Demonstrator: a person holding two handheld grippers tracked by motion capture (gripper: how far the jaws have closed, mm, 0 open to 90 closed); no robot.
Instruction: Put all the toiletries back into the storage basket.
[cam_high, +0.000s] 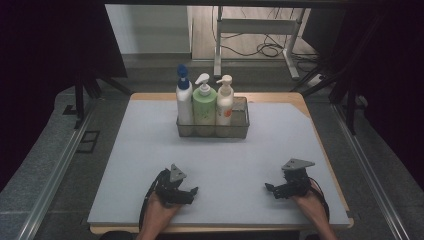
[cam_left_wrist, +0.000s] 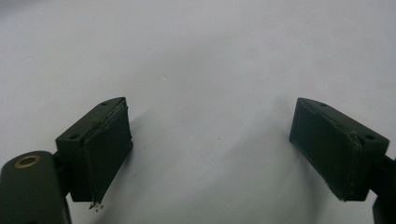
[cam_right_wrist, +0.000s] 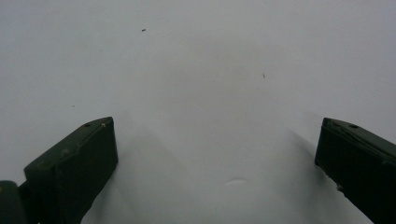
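While both hands rest at the near edge of the tabletop (cam_high: 150, 150), the left tool (cam_high: 187, 192) lies on the grey surface with its jaws spread wide and nothing between them. Well apart to its right, the right tool (cam_high: 271, 189) sits low over the same surface, jaws likewise spread and bare. At the far side stands a wire basket (cam_high: 241, 122) holding three pump bottles side by side: a white bottle with a blue pump (cam_high: 184, 97), a green bottle (cam_high: 204, 102) and a cream bottle (cam_high: 225, 100).
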